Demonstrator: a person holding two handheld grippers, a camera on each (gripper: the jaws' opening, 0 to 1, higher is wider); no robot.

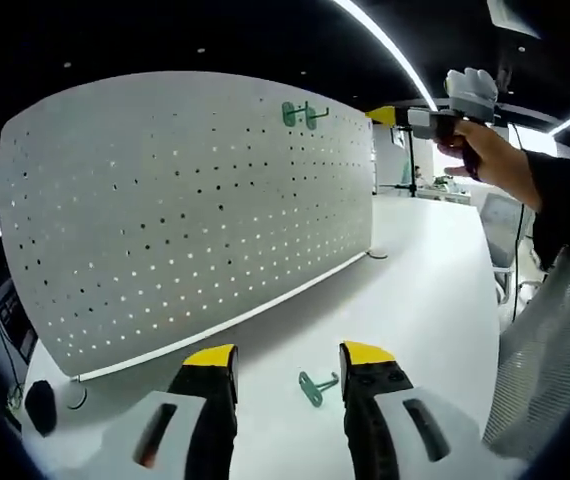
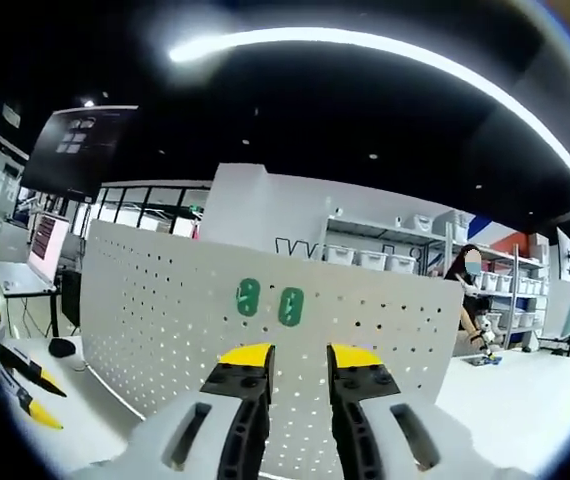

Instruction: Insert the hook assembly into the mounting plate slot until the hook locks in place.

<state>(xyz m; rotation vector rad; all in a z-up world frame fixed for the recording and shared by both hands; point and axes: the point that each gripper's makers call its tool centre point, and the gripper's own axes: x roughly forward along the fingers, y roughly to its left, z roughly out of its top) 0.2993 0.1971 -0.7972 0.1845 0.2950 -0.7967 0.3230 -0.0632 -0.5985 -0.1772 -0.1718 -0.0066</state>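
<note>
With two green hooks (image 2: pixel 269 303) already on the pegboard (image 1: pixel 185 200) at twelve o'clock of your empty, parted right gripper (image 2: pixel 299 358), your left gripper (image 1: pixel 287 358), jaws open and empty, must next close on the loose hook (image 1: pixel 316 385) between them.

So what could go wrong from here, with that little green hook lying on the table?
The green hook lies flat on the white table between the open left gripper; a grab could push it away instead of lifting it. The pegboard already carries two green hooks, so the raised right gripper, close to them, might bump them.
</note>
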